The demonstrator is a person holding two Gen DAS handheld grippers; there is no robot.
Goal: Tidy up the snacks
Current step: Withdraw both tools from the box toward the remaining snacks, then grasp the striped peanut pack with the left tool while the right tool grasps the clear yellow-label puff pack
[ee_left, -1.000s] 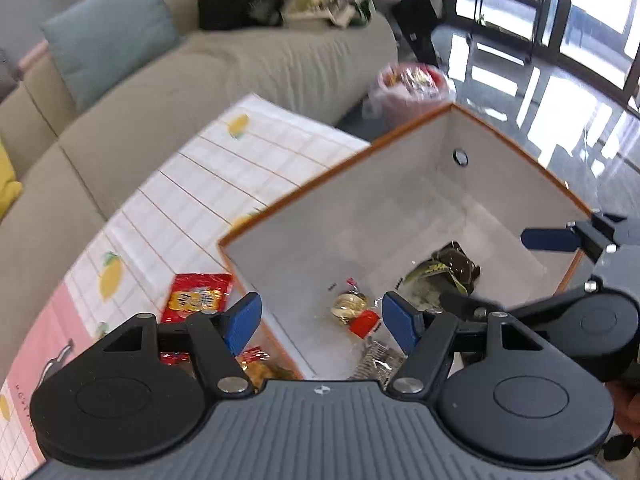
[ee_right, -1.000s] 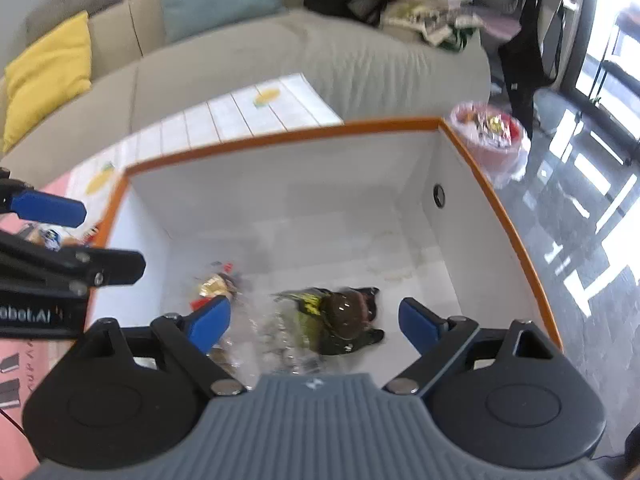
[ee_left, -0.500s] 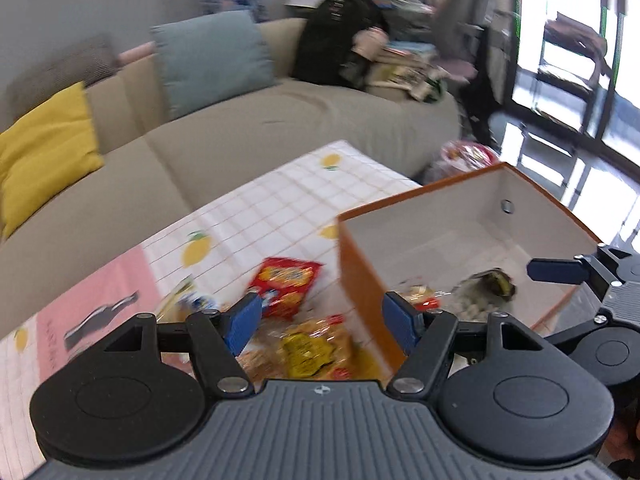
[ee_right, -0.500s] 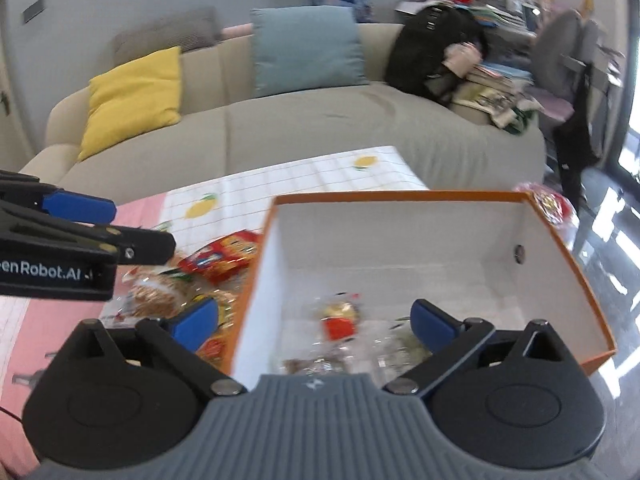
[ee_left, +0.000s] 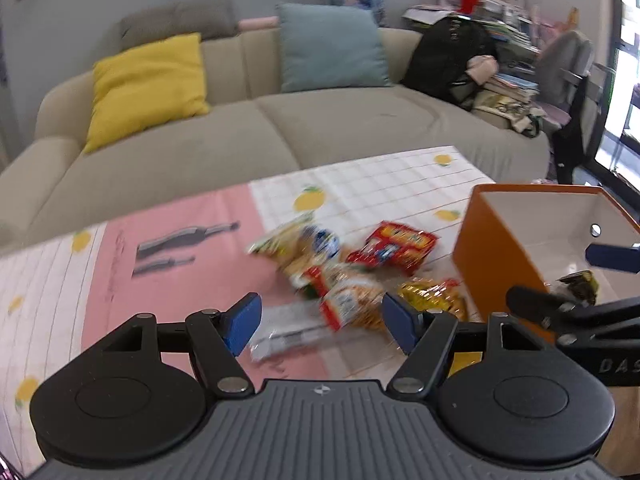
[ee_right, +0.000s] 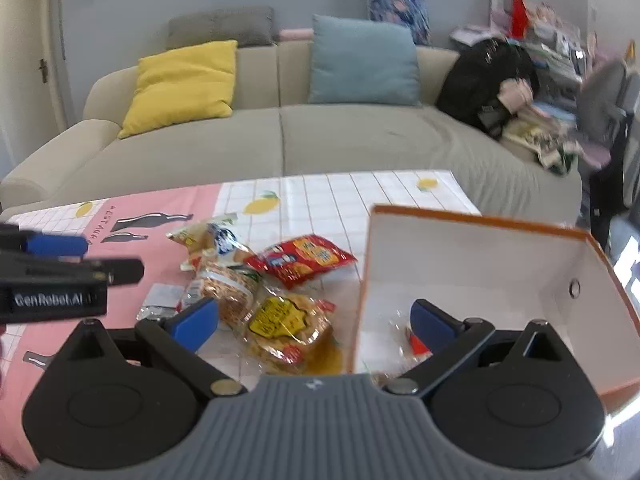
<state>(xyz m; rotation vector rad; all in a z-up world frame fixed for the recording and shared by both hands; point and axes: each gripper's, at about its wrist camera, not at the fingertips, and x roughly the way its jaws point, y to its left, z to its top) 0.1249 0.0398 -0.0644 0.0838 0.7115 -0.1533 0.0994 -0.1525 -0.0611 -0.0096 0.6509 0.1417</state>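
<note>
A pile of snack packets lies on the table cloth left of the orange box: a red packet, a yellow-labelled clear packet, a granola packet and a green-yellow packet. My right gripper hovers open over the box's left wall, nothing between its pads. In the left wrist view the red packet and a clear biscuit packet lie ahead of my open, empty left gripper. A dark packet and a red-tipped sweet lie in the box.
The left gripper reaches in from the left edge of the right wrist view. A beige sofa with a yellow cushion and a teal cushion stands behind the table. A black backpack sits at its right end.
Both grippers have swung left, away from the box's inside and toward the snack pile on the cloth. The right jaws have widened a little. Neither holds anything.
</note>
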